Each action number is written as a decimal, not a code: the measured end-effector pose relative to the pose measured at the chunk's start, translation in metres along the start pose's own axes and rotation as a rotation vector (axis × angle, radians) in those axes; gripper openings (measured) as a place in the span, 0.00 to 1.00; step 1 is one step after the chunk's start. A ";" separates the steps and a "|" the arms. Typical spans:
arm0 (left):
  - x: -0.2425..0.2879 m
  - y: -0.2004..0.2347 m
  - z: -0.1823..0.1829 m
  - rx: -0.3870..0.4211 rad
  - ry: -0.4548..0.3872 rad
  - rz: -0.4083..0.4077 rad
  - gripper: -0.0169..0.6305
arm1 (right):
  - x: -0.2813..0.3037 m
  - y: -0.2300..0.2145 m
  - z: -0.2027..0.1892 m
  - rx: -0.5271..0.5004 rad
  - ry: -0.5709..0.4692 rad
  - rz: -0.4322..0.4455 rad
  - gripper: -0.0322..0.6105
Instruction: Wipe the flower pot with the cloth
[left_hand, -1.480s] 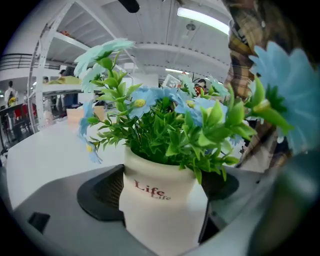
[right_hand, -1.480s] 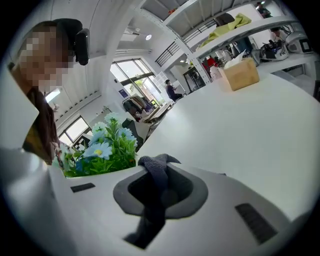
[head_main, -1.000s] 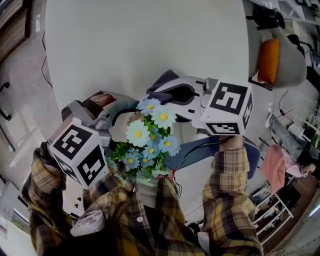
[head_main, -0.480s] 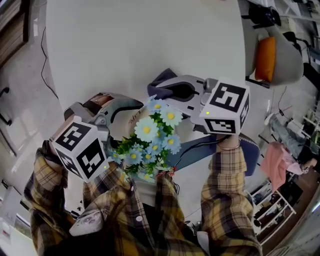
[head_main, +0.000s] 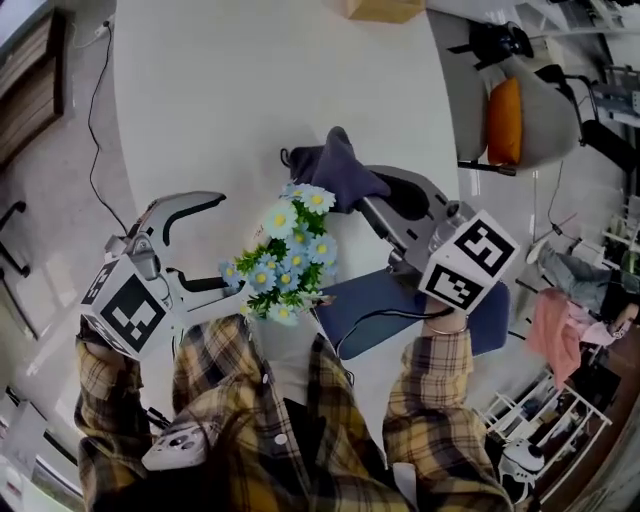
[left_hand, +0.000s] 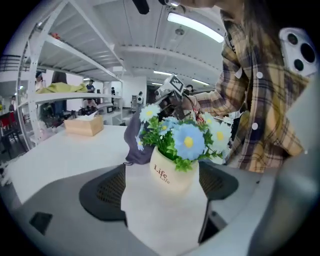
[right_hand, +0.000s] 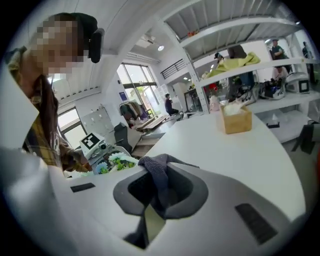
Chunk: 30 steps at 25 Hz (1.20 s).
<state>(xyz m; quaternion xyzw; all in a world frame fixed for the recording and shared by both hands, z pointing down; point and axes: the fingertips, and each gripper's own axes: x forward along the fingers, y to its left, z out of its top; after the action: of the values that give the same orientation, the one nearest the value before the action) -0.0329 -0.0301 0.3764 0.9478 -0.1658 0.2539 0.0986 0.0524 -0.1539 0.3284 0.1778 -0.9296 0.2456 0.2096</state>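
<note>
A cream flower pot (left_hand: 169, 172) printed "Life" holds blue and white daisies (head_main: 285, 255), which hide the pot in the head view. It stands on the white table near the front edge. My left gripper (head_main: 228, 243) is open to the pot's left. In the left gripper view the pot stands between the wide-spread pads (left_hand: 102, 192), with a gap on the left side. My right gripper (head_main: 360, 195) is shut on a dark grey cloth (head_main: 338, 165) just beyond the flowers. That cloth (right_hand: 157, 172) hangs bunched between its jaws.
The round white table (head_main: 250, 90) stretches away from me, with a cardboard box (head_main: 385, 8) at its far edge. A blue seat (head_main: 400, 310) lies under my right arm. A chair with an orange cushion (head_main: 505, 120) stands to the right, and a cable (head_main: 100, 130) runs along the left.
My left gripper has drawn back to the left and its jaws have spread wide. The right gripper has swung out to the right, still carrying the cloth beyond the flowers.
</note>
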 end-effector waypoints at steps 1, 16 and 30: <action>-0.007 0.002 0.006 0.001 -0.012 0.028 0.75 | -0.009 0.003 0.009 -0.004 -0.037 -0.025 0.07; -0.070 -0.041 0.179 -0.167 -0.444 0.279 0.13 | -0.139 0.125 0.093 -0.220 -0.345 -0.213 0.07; -0.090 -0.067 0.254 -0.179 -0.546 0.351 0.04 | -0.185 0.167 0.094 -0.181 -0.461 -0.270 0.07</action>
<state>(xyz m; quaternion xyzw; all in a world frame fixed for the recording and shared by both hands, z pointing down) 0.0320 -0.0127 0.1068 0.9254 -0.3684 -0.0120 0.0883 0.1081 -0.0257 0.1019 0.3317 -0.9388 0.0845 0.0386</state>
